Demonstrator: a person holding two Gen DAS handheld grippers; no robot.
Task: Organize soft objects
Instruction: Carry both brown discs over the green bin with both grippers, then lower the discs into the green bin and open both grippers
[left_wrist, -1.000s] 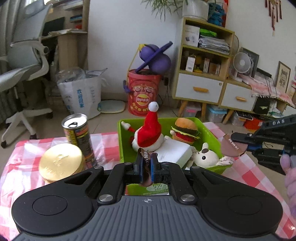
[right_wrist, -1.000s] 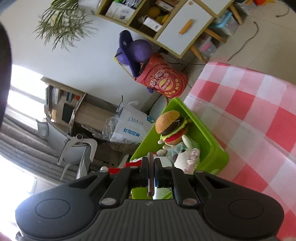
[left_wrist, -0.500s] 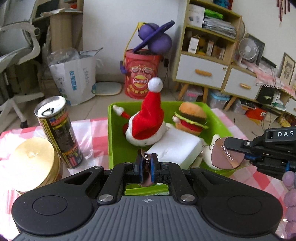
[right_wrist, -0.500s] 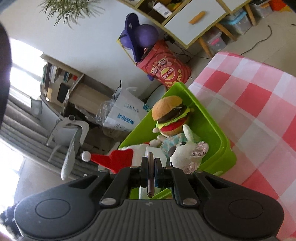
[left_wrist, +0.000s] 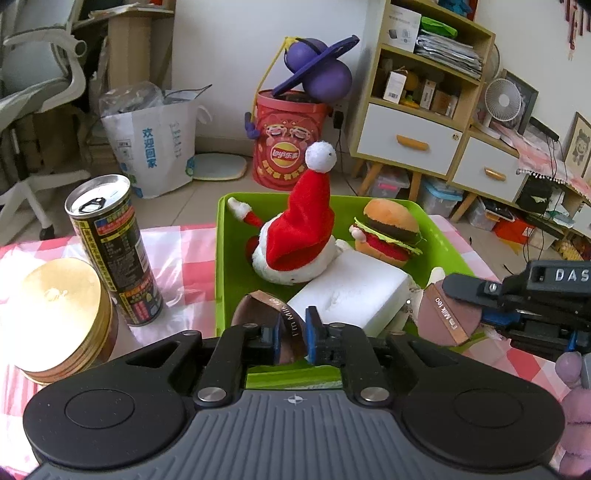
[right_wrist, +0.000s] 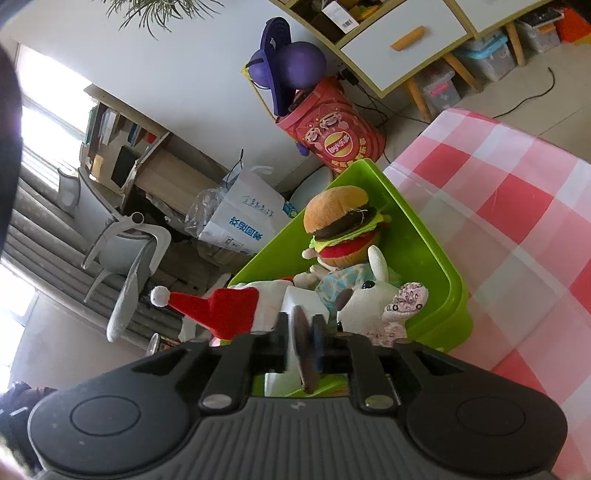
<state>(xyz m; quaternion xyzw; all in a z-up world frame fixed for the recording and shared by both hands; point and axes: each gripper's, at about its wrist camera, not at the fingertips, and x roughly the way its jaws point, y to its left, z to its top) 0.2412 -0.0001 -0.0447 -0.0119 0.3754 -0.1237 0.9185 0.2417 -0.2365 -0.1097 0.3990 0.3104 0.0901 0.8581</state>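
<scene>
A green bin (left_wrist: 225, 258) on the checked table holds a Santa plush (left_wrist: 295, 236), a burger plush (left_wrist: 388, 232), a white foam block (left_wrist: 351, 291) and a white rabbit plush (right_wrist: 369, 306). My left gripper (left_wrist: 291, 339) is shut on one end of a brown "Milk tea" pad (left_wrist: 273, 314) at the bin's near edge. My right gripper (right_wrist: 304, 336) is shut on the pad's other end (left_wrist: 447, 317); it also shows in the left wrist view (left_wrist: 517, 306), at the bin's right side. The pad is edge-on in the right wrist view (right_wrist: 303, 343).
A drink can (left_wrist: 114, 251) and a gold round tin (left_wrist: 51, 314) stand left of the bin. The red-and-white checked cloth (right_wrist: 517, 221) spreads to the bin's right. Beyond the table are a red Lay's barrel (left_wrist: 284, 144), a paper bag, an office chair and a shelf unit.
Both grippers have moved in closer over the bin's near side with the brown pad held between them. The bin and its plush toys look larger now.
</scene>
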